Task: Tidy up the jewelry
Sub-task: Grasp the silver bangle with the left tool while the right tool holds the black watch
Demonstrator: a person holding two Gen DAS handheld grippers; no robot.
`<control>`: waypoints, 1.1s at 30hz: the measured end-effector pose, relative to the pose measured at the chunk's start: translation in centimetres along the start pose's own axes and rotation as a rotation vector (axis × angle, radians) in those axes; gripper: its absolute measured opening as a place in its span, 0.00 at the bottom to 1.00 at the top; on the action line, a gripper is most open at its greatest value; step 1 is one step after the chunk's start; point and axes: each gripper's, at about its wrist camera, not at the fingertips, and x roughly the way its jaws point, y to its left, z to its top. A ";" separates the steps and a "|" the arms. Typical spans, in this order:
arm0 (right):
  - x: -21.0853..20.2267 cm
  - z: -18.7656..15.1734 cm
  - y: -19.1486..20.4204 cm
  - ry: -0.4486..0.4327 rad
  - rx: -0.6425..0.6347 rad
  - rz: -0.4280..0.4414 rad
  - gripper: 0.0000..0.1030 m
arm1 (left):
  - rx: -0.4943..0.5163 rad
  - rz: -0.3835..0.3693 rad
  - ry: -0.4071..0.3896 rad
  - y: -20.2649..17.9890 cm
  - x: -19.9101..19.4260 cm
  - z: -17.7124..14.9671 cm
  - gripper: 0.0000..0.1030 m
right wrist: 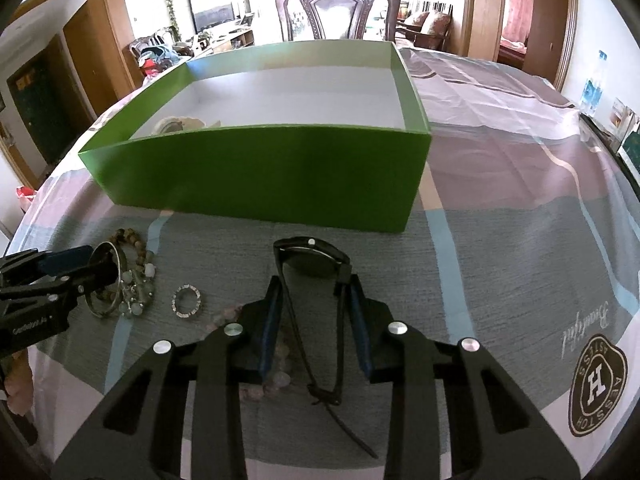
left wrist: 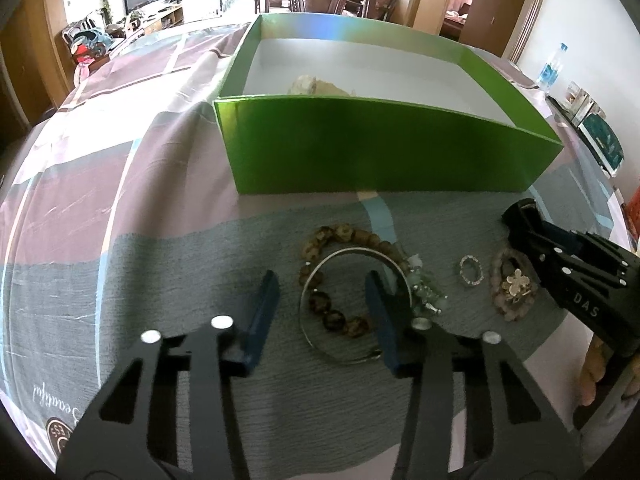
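A green box (left wrist: pixel 380 148) (right wrist: pixel 260 168) with a white inside stands on the table; a pale piece of jewelry (left wrist: pixel 316 86) (right wrist: pixel 180 124) lies in it. In front lie a brown bead bracelet (left wrist: pixel 340 236), a silver bangle (left wrist: pixel 352 304) (right wrist: pixel 106 284), a pale green bead string (left wrist: pixel 426 294) (right wrist: pixel 138 296), a small ring (left wrist: pixel 471 271) (right wrist: pixel 186 300) and a pink bead bracelet with a gold flower (left wrist: pixel 514 286). My left gripper (left wrist: pixel 322 284) is open over the bangle. My right gripper (right wrist: pixel 316 292) is open around a black pendant necklace (right wrist: pixel 314 262); its cord runs between the fingers.
A striped pink and grey tablecloth (left wrist: pixel 120 184) (right wrist: pixel 520 208) covers the table. A carved wooden chair (right wrist: pixel 338 12) stands behind the box. A water bottle (left wrist: pixel 552 66) and framed items stand at the right edge.
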 end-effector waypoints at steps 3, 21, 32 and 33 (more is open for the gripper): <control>0.1 0.0 0.2 -0.001 -0.005 -0.006 0.32 | 0.004 0.008 -0.002 -0.1 0.0 0.0 0.32; 0.1 -0.4 0.7 -0.003 -0.027 -0.042 0.32 | -0.002 0.079 -0.057 -0.2 -0.5 0.1 0.14; 0.3 -0.6 0.8 -0.025 -0.051 -0.062 0.33 | 0.027 0.094 -0.039 -0.7 -0.1 -0.2 0.16; 0.3 -0.6 0.8 -0.027 -0.054 -0.066 0.33 | 0.028 0.092 -0.039 -0.7 -0.1 -0.2 0.14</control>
